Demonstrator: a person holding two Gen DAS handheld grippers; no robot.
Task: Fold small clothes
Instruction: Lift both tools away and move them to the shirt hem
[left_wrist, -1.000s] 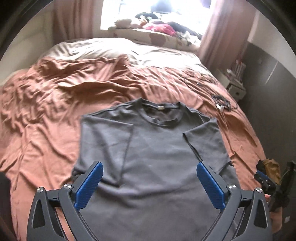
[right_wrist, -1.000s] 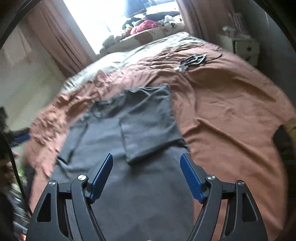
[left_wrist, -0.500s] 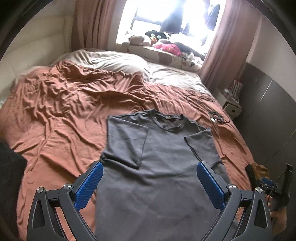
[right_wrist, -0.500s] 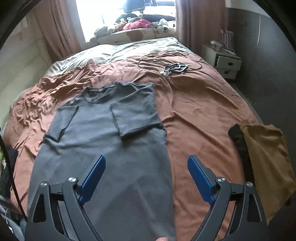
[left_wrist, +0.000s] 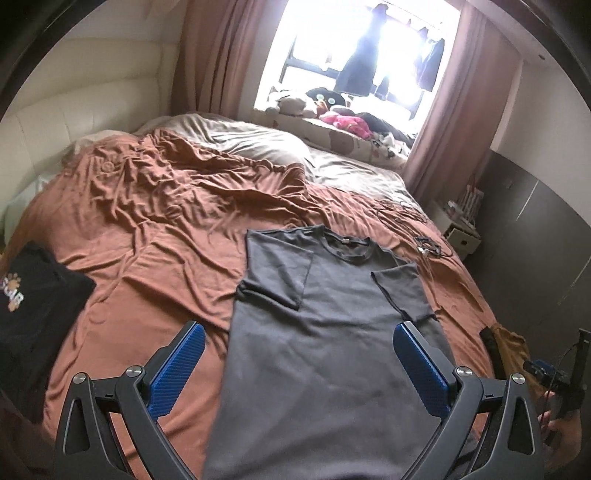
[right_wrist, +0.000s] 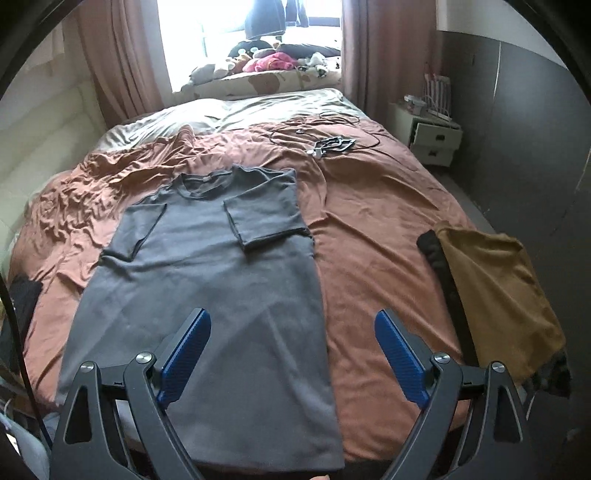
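**A:** Where does the grey T-shirt (right_wrist: 207, 280) lie from your two tools?

**B:** It lies flat on the bed (right_wrist: 369, 229), both sleeves folded in over the chest. Its long axis runs from the collar at twelve o'clock to the hem at six. Your left hand-held gripper (left_wrist: 299, 369) hangs over the lower body with jaws wide and nothing between them. Your right hand-held gripper (right_wrist: 291, 354) straddles the shirt's right side edge, also spread wide and empty.

**A:** Which one is nearer the hem?

**B:** Neither clearly. The hem runs under both at six o'clock, so I judge each hand takes its own corner for the next fold towards the collar.

**A:** Anything in the way?

**B:** Nothing on the shirt. A mustard garment (right_wrist: 498, 295) lies at three o'clock, well apart. A black printed shirt (left_wrist: 33, 306) lies at nine o'clock. Tangled cables (right_wrist: 325, 142) lie beyond the collar at one o'clock.
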